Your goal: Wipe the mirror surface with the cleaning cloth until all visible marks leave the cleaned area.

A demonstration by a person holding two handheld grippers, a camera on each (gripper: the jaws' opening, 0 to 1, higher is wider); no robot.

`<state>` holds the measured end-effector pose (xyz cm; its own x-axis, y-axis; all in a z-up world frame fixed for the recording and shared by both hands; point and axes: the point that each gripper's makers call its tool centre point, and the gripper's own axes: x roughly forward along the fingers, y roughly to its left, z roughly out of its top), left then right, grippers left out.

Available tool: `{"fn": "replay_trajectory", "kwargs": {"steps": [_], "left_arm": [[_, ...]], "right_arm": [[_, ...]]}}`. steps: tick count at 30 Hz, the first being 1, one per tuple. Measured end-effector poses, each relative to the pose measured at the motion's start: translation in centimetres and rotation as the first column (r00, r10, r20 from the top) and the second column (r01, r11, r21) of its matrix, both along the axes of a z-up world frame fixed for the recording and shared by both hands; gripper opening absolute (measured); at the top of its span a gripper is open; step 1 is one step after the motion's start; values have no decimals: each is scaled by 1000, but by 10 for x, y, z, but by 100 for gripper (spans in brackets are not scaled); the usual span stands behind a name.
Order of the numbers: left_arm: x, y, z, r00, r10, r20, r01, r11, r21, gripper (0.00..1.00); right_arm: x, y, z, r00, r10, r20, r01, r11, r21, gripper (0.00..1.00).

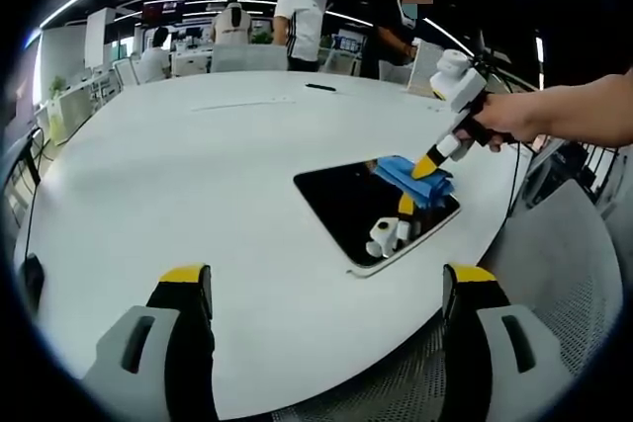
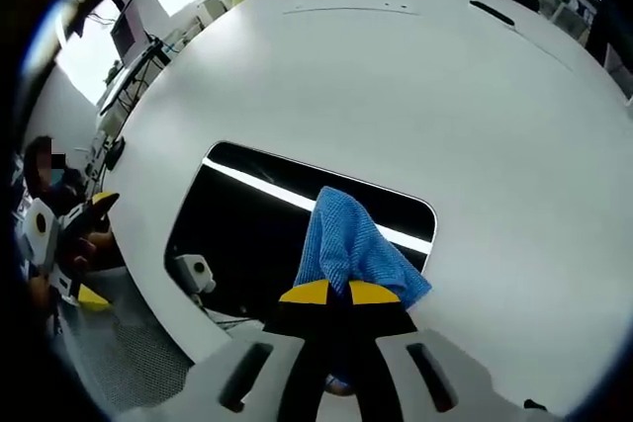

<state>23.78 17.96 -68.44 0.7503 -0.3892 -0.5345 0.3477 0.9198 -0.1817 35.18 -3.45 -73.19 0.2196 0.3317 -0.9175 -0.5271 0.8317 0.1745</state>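
Note:
A dark rectangular mirror [image 1: 356, 207] with a white rim lies flat on the white round table [image 1: 198, 165]. In the left gripper view my right gripper [image 1: 427, 167] comes in from the right, held by a hand, and presses a blue cleaning cloth [image 1: 415, 179] onto the mirror's far right part. My left gripper [image 1: 326, 289] hovers open over the table's near edge, short of the mirror. In the right gripper view my right gripper [image 2: 339, 294] is shut on the blue cloth [image 2: 348, 244], which rests on the mirror [image 2: 247, 234]; the left gripper [image 2: 89, 207] shows at the far left.
A thin dark object [image 1: 320, 87] lies on the far side of the table [image 2: 415, 86]. People stand behind the table, with desks and chairs beyond. A grey mesh chair [image 1: 569, 274] sits at the table's right edge.

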Motion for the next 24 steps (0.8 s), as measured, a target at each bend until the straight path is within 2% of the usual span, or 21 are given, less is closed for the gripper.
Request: {"fn": "replay_trajectory", "kwargs": {"steps": [12,24], "left_arm": [[0,0,0,1000,-1,1,1,1000,-2,96],[0,0,0,1000,1,3,-1,1000,-3,96]], "right_arm": [[11,-16,-6,1000,-13,0,13,1000,-18,0],[9,-20,-3,1000,-27,-4,27,1000,-14,0]]}}
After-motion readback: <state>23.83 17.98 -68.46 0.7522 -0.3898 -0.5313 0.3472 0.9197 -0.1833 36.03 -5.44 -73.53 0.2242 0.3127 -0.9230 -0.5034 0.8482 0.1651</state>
